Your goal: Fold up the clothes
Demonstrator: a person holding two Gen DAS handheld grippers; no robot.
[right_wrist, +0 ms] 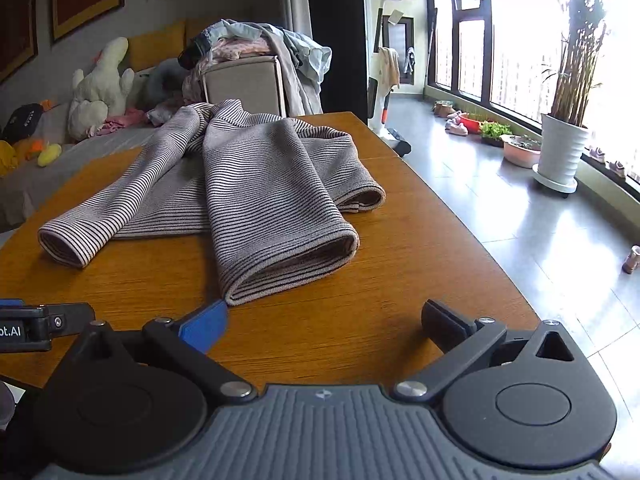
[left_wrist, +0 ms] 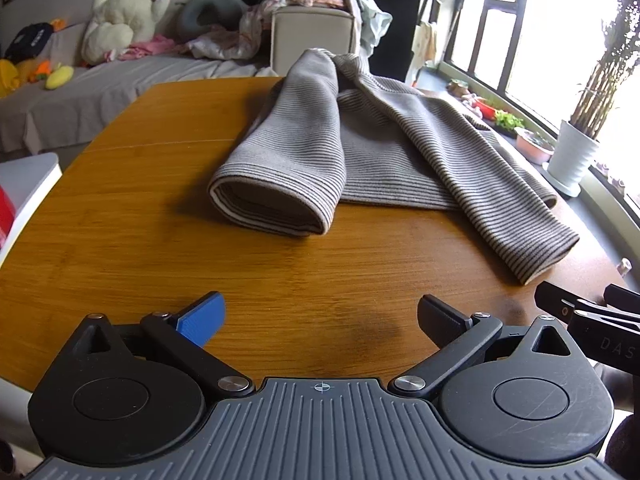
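Observation:
A grey-brown striped sweater [left_wrist: 360, 152] lies on the wooden table [left_wrist: 120, 216], partly folded, with both sleeves laid toward me and the hem end rolled open. It also shows in the right wrist view [right_wrist: 248, 184]. My left gripper [left_wrist: 320, 320] is open and empty above the near table edge, short of the sweater. My right gripper [right_wrist: 324, 324] is open and empty; its blue finger pad [right_wrist: 204, 330] sits just in front of the sweater's nearest folded edge. Part of the right gripper [left_wrist: 592, 320] shows at the left view's right edge.
Behind the table stands a grey sofa [left_wrist: 80, 92] with plush toys and a beige box [right_wrist: 244, 84] heaped with clothes. To the right is tiled floor [right_wrist: 520, 216], a white plant pot [right_wrist: 560, 156] and windows.

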